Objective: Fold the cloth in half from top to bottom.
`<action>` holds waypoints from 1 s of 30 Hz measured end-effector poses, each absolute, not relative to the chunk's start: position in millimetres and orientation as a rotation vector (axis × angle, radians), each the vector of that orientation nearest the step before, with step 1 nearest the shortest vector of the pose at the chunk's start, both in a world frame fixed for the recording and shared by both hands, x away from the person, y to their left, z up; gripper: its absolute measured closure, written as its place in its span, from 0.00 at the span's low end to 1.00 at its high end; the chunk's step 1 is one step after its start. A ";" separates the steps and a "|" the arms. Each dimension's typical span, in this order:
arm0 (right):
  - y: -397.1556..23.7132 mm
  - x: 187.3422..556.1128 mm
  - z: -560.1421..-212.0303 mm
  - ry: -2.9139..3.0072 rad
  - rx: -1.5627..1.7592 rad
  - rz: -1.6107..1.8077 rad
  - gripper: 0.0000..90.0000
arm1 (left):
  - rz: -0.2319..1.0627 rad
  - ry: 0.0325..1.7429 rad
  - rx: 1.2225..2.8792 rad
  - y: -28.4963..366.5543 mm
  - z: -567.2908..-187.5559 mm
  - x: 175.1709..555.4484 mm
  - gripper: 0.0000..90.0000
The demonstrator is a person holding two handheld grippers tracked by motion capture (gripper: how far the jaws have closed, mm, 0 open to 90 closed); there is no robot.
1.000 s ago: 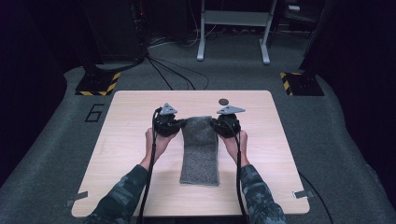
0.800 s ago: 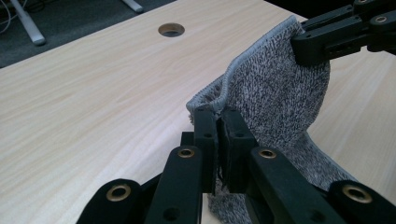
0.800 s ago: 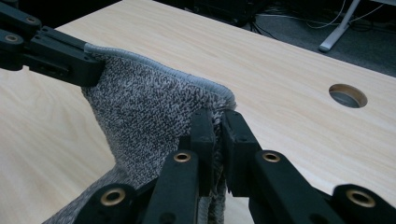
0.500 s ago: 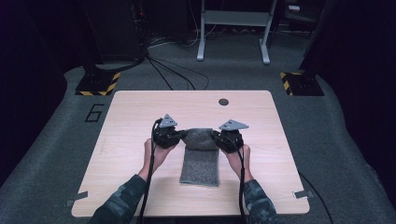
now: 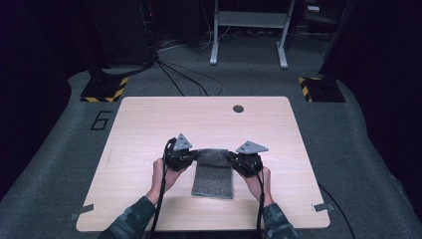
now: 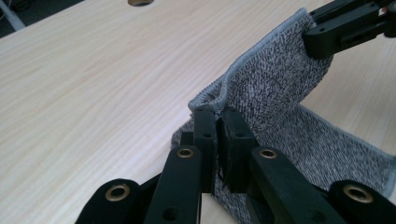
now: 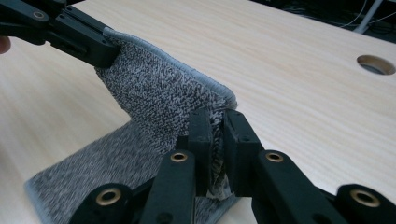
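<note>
A grey knitted cloth (image 5: 213, 172) lies on the light wooden table (image 5: 149, 124), its far end lifted and folding back over the part that rests flat. My left gripper (image 5: 195, 154) is shut on the lifted end's left corner, and the left gripper view has the black jaws (image 6: 217, 140) pinching the hemmed edge of the cloth (image 6: 275, 84). My right gripper (image 5: 230, 156) is shut on the other corner; in the right gripper view its jaws (image 7: 215, 140) clamp the fabric (image 7: 159, 93). The near end stays flat on the table.
A round cable hole (image 5: 238, 108) sits in the table near its far edge. Cables trail from both grippers along the person's forearms toward the near edge. Dark carpet, a white stand's legs (image 5: 249, 35) and yellow-black striped bases (image 5: 102, 89) lie beyond the table.
Both grippers have drawn the cloth's far end toward the person and lower, so the visible strip of cloth is now shorter and doubling over itself.
</note>
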State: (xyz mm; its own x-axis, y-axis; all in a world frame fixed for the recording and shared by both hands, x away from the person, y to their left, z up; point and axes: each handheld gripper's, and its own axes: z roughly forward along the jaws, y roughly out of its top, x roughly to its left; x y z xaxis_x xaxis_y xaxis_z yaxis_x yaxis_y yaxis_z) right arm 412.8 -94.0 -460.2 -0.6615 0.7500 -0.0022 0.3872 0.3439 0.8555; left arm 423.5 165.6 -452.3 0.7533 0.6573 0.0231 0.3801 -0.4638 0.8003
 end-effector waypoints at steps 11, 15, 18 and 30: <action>-94.0 385.4 -486.0 2.323 0.947 1.170 0.88 | 0.367 0.773 2.160 165.7 -485.4 398.6 0.94; -95.4 374.9 -489.1 2.355 0.953 1.153 0.86 | 0.284 0.791 2.152 171.8 -491.5 391.6 0.82; -106.1 361.8 -486.0 2.363 0.983 1.188 0.77 | 0.238 0.798 2.154 182.2 -490.1 378.6 0.72; -129.4 360.8 -471.0 2.271 1.133 1.296 0.66 | 0.336 0.939 2.073 200.9 -478.8 382.1 0.44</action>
